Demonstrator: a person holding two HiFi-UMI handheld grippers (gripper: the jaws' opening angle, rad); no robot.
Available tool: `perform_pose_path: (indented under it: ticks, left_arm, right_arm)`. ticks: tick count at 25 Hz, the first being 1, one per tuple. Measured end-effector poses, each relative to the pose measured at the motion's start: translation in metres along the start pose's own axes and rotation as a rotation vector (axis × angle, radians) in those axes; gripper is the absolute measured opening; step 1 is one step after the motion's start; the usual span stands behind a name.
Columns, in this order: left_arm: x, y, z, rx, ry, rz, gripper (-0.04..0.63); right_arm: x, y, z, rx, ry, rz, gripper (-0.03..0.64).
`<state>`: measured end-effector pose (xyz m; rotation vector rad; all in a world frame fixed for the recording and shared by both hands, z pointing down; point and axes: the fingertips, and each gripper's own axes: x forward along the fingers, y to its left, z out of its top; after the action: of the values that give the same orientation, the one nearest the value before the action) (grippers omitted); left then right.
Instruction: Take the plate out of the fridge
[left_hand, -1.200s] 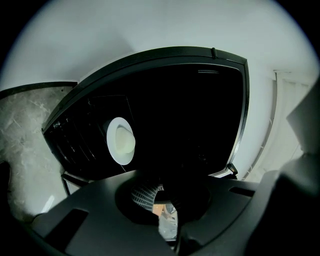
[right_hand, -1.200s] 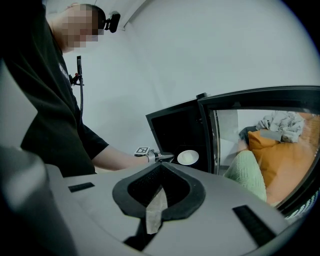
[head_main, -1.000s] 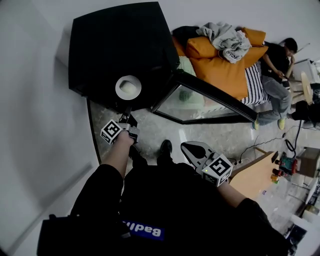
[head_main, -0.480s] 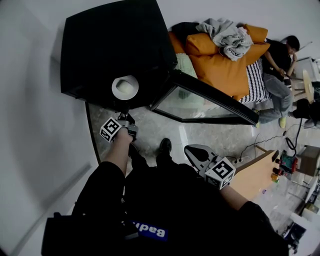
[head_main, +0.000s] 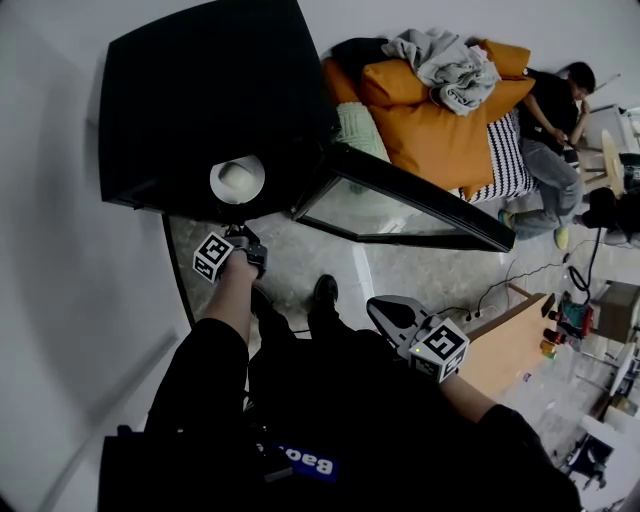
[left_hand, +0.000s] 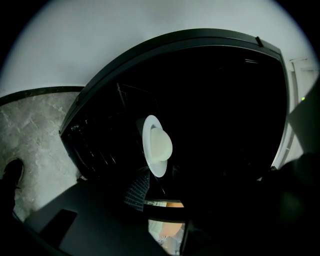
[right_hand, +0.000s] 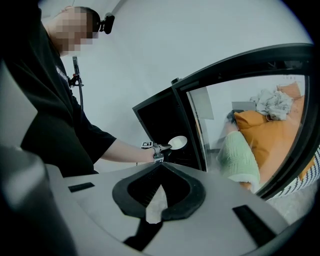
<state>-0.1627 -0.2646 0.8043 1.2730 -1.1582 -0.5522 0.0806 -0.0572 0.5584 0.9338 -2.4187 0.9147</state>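
Note:
A white plate (head_main: 238, 180) sits at the front of the black fridge's (head_main: 210, 90) dark opening, beside wire racks; it shows edge-on as the plate (left_hand: 156, 145) in the left gripper view. My left gripper (head_main: 240, 235) is right in front of its near rim, jaws opening. One ribbed pad (left_hand: 136, 189) stands just clear of the rim; the other is lost in shadow. The right gripper view shows the left gripper (right_hand: 162, 146) reaching to the plate (right_hand: 177, 142). My right gripper (head_main: 376, 303) hangs low by my body, shut and empty, its tips (right_hand: 161, 166) together.
The fridge's glass door (head_main: 400, 205) stands swung open to the right. Behind it is an orange sofa (head_main: 440, 110) with a green cushion and grey clothes, and a person (head_main: 555, 130) sitting at its end. A wooden desk (head_main: 510, 350) stands at right. White wall on the left.
My left gripper has stayed just in front of the plate while the head view drifted a little. The right gripper has hardly moved.

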Motion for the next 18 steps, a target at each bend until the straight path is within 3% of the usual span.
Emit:
perform_pose_path:
  ticks: [18]
  left_arm:
    - [0.029,0.015,0.015,-0.074,-0.069,0.097,0.129]
  right_arm:
    - [-0.002,-0.016,-0.002,0.011,0.028,-0.007,-0.003]
